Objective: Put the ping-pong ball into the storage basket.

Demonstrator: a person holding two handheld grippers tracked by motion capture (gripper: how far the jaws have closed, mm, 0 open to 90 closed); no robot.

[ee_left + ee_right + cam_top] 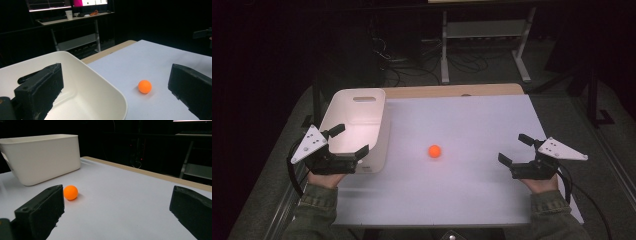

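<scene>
A small orange ball [435, 151] rests on the white table top [462, 120], near its middle. A white plastic bin [356, 125] with a handle slot stands at the table's left side, and nothing shows inside it. My left gripper [349, 140] hovers open over the bin's near right corner, its jaws wide apart. In the left gripper view the ball [145, 86] lies between the jaws, farther off, and the bin [100, 87] is below. My right gripper [518, 148] is open at the right, pointing toward the ball [70, 192] and bin [42, 157].
A wooden strip [452, 91] runs along the table's far edge. Behind it stand a white shelf frame [484, 40] and cables on a dark floor. A desk with monitors and a cup [69, 14] appears far off in the left gripper view.
</scene>
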